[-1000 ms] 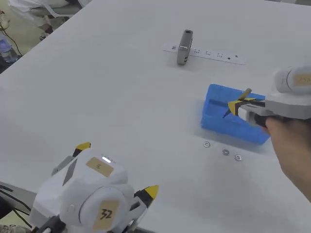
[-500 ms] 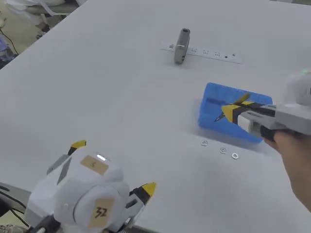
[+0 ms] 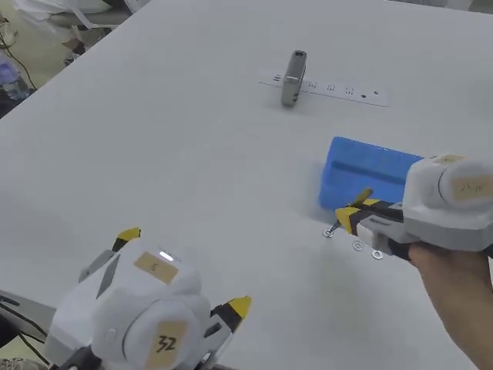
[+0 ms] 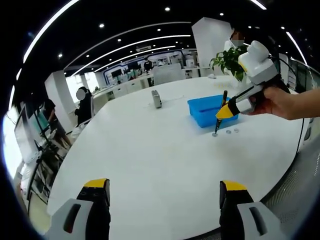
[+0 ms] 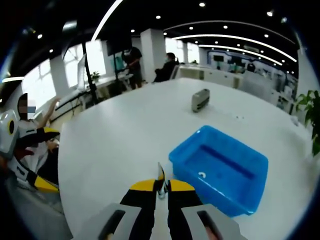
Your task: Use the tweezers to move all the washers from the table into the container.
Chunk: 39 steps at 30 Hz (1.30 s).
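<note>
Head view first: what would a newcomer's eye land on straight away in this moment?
The bright blue container stands out on the white table, right of centre. Just in front of it the right gripper, shut on the tweezers, points their tips down at the leftmost of three washers lying on the table. The left gripper sits open at the near edge, bottom left.

light: bright, even, ceiling strips | shadows: faint, soft | focus: mildly soft | edges: fisheye-bent in gripper views
</note>
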{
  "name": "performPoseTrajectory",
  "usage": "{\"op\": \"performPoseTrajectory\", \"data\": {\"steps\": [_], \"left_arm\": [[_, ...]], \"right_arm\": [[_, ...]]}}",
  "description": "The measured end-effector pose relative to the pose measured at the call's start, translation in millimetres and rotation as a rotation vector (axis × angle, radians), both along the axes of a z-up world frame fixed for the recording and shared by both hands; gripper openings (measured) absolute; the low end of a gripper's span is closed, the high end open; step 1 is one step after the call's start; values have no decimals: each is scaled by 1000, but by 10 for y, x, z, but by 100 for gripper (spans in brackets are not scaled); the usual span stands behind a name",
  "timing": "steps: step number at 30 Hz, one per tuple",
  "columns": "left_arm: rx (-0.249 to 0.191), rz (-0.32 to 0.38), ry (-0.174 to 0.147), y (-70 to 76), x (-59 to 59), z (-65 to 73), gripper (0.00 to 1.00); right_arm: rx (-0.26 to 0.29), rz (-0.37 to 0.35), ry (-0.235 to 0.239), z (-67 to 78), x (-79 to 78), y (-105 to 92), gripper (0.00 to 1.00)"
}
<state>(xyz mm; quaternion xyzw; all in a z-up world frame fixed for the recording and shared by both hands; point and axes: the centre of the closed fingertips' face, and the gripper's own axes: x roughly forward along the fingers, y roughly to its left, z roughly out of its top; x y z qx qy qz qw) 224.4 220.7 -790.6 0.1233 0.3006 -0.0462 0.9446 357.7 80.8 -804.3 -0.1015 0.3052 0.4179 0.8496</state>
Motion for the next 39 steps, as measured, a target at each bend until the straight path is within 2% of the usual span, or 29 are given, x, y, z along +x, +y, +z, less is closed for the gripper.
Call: {"op": "performPoseTrajectory", "data": {"steps": [6, 13, 18, 23, 27, 32, 39], "left_arm": [[2, 2, 4, 4, -3, -7, 92], [6, 7, 7, 19, -3, -17, 92], [10, 2, 11, 14, -7, -24, 92], [10, 4, 6, 19, -7, -18, 92], [10, 2, 5, 17, -9, -17, 92], [10, 3, 6, 21, -10, -18, 92], [11, 0, 7, 17, -9, -21, 91]], "right_arm": [[-24, 1, -7, -49, 21, 3, 4], [17, -41, 13, -53, 33, -43, 4], [16, -55, 16, -77, 26, -84, 3], [23, -66, 44, -115, 88, -110, 3], [7, -57, 42, -119, 99, -89, 3], [21, -46, 31, -19, 119, -69, 3], [49, -31, -3, 215, 120, -68, 3]]}}
